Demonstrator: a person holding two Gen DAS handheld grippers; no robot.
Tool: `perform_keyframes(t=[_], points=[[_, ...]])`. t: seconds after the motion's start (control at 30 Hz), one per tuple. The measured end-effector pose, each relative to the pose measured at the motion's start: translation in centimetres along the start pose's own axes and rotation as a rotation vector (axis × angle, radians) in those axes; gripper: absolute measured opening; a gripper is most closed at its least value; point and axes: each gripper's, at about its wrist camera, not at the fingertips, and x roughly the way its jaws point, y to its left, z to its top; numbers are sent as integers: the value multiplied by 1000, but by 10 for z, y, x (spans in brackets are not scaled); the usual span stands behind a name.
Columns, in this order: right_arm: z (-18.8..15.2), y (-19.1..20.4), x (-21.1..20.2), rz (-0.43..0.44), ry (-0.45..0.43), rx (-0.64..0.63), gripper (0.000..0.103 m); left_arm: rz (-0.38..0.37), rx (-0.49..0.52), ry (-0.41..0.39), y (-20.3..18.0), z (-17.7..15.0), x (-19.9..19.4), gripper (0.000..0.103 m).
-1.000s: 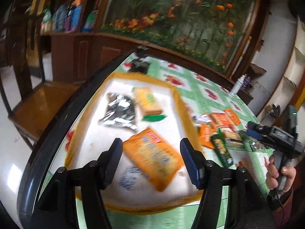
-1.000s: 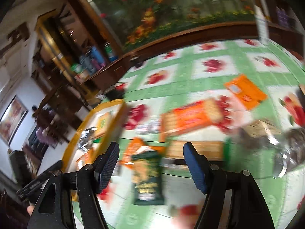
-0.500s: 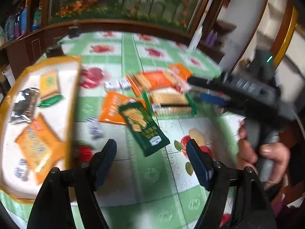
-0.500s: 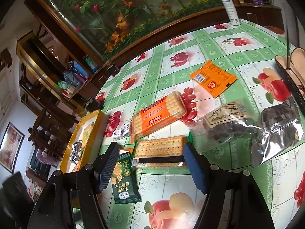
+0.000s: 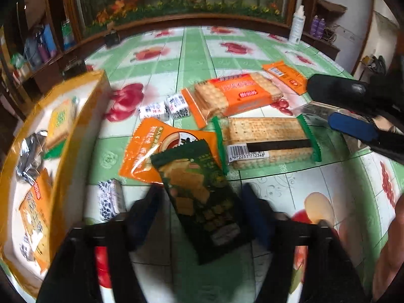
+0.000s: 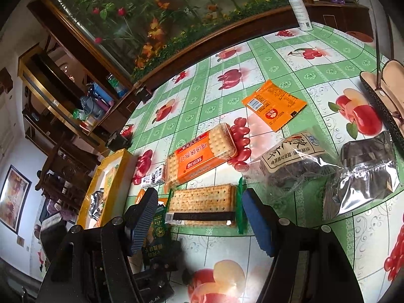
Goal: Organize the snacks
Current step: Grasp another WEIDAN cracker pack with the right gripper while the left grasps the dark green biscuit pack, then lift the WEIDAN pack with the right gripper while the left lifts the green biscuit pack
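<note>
A dark green snack packet (image 5: 202, 199) lies on the fruit-print tablecloth, partly over an orange packet (image 5: 156, 146). My left gripper (image 5: 202, 197) straddles it. Its jaws are closing, and its blurred pads sit just off the packet's edges, not visibly pressing. My right gripper (image 6: 199, 197) stands open over a green-edged cracker pack (image 6: 202, 207) without touching it. In the left wrist view the right gripper (image 5: 346, 108) shows at the right edge. A yellow-rimmed tray (image 5: 75, 126) at the left holds three packets.
An orange cracker pack (image 6: 199, 159), an orange sachet (image 6: 272, 106), a clear bag of dark snacks (image 6: 290, 161) and a silver bag (image 6: 361, 176) lie loose. Small white candies (image 5: 164, 108) sit near the tray. A glasses case (image 6: 378, 96) and a spray bottle (image 6: 300, 5) stand further right.
My left gripper swung from above the tray to the loose snacks and sank over the dark green packet, its jaws now narrower. The right gripper shifted only slightly over the cracker pack.
</note>
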Motion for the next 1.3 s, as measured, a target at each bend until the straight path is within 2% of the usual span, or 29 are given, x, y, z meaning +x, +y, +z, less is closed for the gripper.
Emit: perform_keyframes(t=[0.03,0.07,0.23,0.33,0.43,0.53,0.63,0.7,0.8,0.87,0.97,1.03,1.13,1.2,1.3], points=[[2,2,4,-10,6,-13,74,-8,0,3,3,0,-1,44],[6,5,11,-28,17,-43,74,-17,0,4,6,-2,-3,43],[20,11,55,-76,124,-169,74,-65,-18,-2,18,-8,-10,43],[11,15,64,-92,202,-231,74,-83,-23,-4,20,-11,-13,43],[-7,20,51,-113,272,-294,76,-96,-30,-7,22,-10,-12,43],[-11,19,37,-85,277,-306,76,-94,-23,-11,22,-11,-13,43],[0,17,25,-29,197,-293,77,-92,-20,-13,21,-11,-13,43],[11,15,31,-21,151,-265,80,-95,-23,-17,22,-11,-13,43],[18,18,48,16,147,-256,80,-95,-27,-22,22,-12,-13,43],[17,24,62,59,182,-279,80,-94,-26,-24,22,-12,-13,43],[8,29,72,20,253,-320,80,-93,-27,-23,22,-12,-14,43],[-3,32,63,-12,310,-360,80,-94,-30,-23,23,-13,-14,43],[-14,30,46,-42,317,-391,80,-88,-24,-24,23,-13,-15,43],[-26,36,41,-79,308,-497,80,-86,-22,-23,22,-13,-14,43],[-37,41,50,-157,289,-572,80,-90,-18,-26,22,-13,-14,43]])
